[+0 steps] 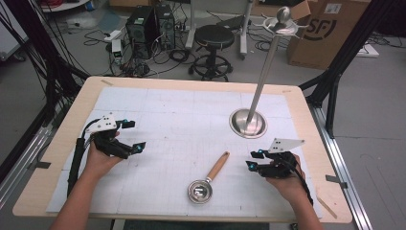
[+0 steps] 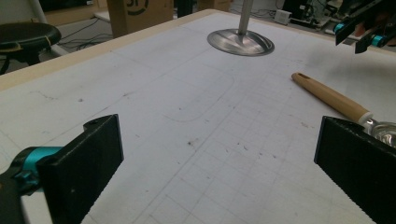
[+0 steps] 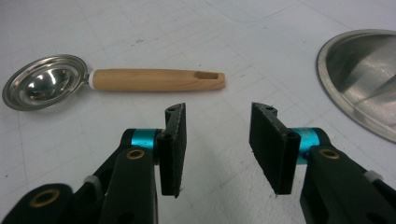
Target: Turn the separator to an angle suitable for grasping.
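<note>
Jaws of both the left gripper (image 1: 128, 135) and right gripper (image 1: 253, 159) stand open on nothing. One round steel scoop (image 1: 207, 179) with a smooth wooden handle lies between them on the counter (image 1: 62, 143), near one polished steel stand (image 1: 248, 122).

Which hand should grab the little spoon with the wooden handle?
Probably the right. The right gripper sits close to the spoon's wooden handle, its part-open, empty jaws facing it. The left gripper is farther away, jaws wide.
</note>
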Demonstrator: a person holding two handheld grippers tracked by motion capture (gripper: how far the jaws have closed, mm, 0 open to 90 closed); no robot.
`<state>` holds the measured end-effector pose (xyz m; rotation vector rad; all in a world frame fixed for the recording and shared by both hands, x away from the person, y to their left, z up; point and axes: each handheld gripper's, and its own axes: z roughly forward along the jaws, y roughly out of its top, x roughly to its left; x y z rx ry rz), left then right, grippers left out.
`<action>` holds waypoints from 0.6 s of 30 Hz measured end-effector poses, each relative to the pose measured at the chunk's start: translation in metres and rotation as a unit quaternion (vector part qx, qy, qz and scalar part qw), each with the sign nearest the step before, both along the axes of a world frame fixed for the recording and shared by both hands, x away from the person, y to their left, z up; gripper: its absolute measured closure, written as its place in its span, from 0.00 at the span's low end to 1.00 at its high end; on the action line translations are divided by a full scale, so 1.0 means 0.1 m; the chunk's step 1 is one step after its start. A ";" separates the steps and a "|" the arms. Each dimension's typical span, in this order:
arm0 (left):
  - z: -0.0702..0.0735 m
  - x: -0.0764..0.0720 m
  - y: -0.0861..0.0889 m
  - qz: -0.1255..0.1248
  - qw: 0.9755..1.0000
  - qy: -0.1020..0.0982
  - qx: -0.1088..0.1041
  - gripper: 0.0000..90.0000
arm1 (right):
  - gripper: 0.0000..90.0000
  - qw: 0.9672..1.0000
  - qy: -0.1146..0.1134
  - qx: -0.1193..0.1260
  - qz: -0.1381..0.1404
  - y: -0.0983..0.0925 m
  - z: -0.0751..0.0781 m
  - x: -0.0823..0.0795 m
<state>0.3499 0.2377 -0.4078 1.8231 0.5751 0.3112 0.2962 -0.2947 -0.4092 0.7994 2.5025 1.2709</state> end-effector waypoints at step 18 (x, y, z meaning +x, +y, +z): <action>-0.01 0.01 -0.01 0.002 1.000 0.002 0.004 0.02 | 0.77 1.000 0.005 -0.003 0.009 0.08 -0.01 0.02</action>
